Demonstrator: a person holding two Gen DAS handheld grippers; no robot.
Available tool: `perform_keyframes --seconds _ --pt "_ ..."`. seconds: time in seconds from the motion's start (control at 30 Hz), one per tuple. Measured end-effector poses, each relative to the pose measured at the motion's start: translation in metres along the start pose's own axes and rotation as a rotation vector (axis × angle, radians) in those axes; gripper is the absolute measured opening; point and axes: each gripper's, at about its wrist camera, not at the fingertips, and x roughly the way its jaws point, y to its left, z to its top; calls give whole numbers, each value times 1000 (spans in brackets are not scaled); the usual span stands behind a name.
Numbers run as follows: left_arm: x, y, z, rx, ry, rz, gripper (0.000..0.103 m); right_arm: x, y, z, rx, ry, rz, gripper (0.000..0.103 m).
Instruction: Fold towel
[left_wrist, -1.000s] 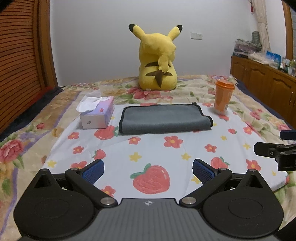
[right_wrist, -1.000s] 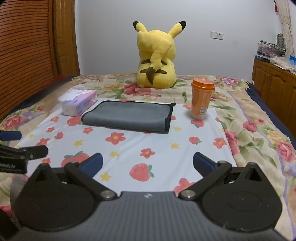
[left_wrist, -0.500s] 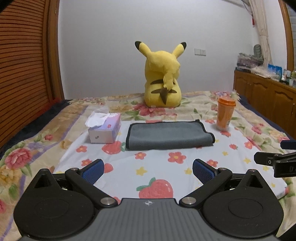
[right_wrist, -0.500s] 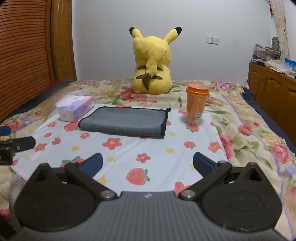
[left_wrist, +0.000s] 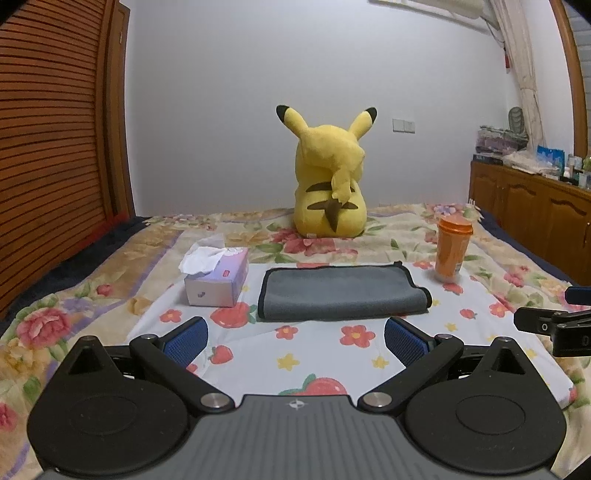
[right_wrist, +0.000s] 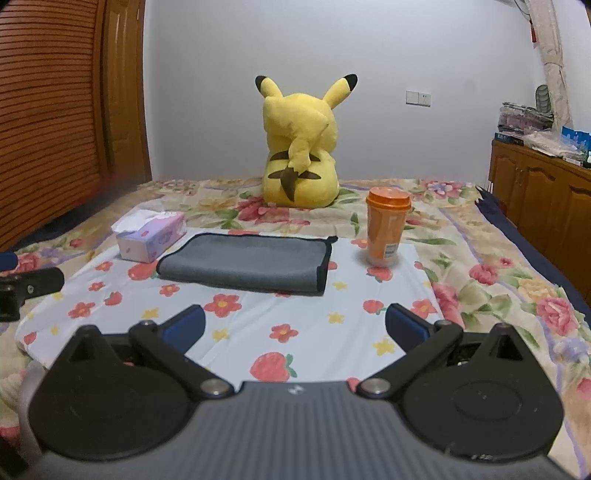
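Flanking folded towel (left_wrist: 341, 293): box (left_wrist: 218, 278), cup (left_wrist: 452, 251)

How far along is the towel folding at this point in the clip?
Done: the grey towel lies on the bedsheet already doubled into a flat rectangle, between the tissue box and the orange cup. In hand: nothing. The left tongs and right tongs are both open, empty and short of the towel. Left: possibly another fold, or nothing; the frames do not settle that.
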Motion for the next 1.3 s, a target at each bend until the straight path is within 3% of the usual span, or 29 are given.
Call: perform_keyframes --seconds 0.67,1.3 --pt "-12 0 5 7 -112 -6 103 -18 -3 3 9 -117 -16 103" --pt "-14 2 4 5 -113 -6 103 -20 -5 3 7 -134 -27 103"
